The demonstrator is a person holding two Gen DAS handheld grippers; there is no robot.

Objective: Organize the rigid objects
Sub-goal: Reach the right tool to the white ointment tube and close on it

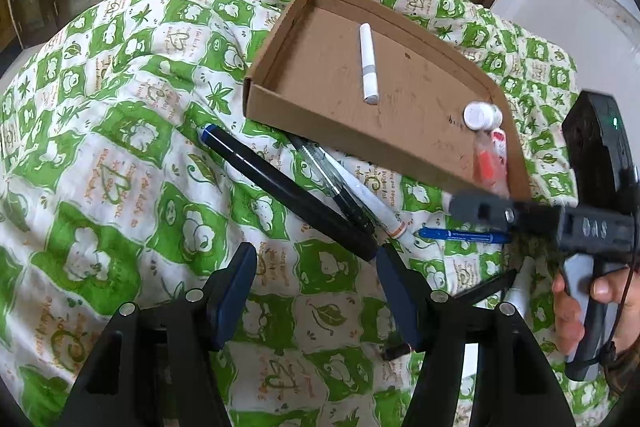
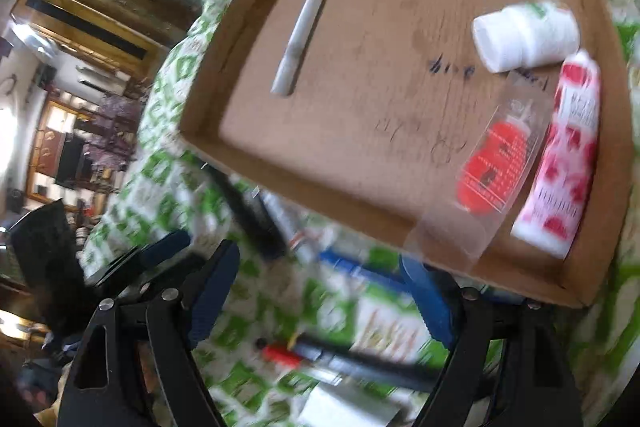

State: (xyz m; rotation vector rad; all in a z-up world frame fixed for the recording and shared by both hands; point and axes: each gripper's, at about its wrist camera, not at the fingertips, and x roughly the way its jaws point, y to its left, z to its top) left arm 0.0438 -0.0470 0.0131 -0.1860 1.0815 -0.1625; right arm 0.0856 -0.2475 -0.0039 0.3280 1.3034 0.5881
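Note:
A shallow cardboard tray [image 1: 352, 133] lies on a green-and-white quilt [image 1: 120, 155]. It holds a white marker [image 1: 368, 63], a white bottle [image 1: 481, 115], a red-and-white tube [image 1: 499, 143] and an orange packet [image 1: 485, 165]. In front of it lie a black marker [image 1: 288, 193], a black pen [image 1: 334, 185], a white pen [image 1: 374, 205] and a blue pen [image 1: 464, 236]. My left gripper [image 1: 314, 259] is open and empty, its right finger beside the black marker's end. My right gripper [image 2: 320, 263] is open over the blue pen [image 2: 360, 269], not touching it. A red-tipped pen [image 2: 340, 359] lies nearer.
A hand [image 1: 580, 303] holds the right gripper [image 1: 480, 209] at the tray's near right corner. The right wrist view is blurred; the tray [image 2: 304, 183] fills its upper half. The left gripper's fingers [image 2: 168, 245] show at its left edge. Dark wooden furniture stands behind the quilt.

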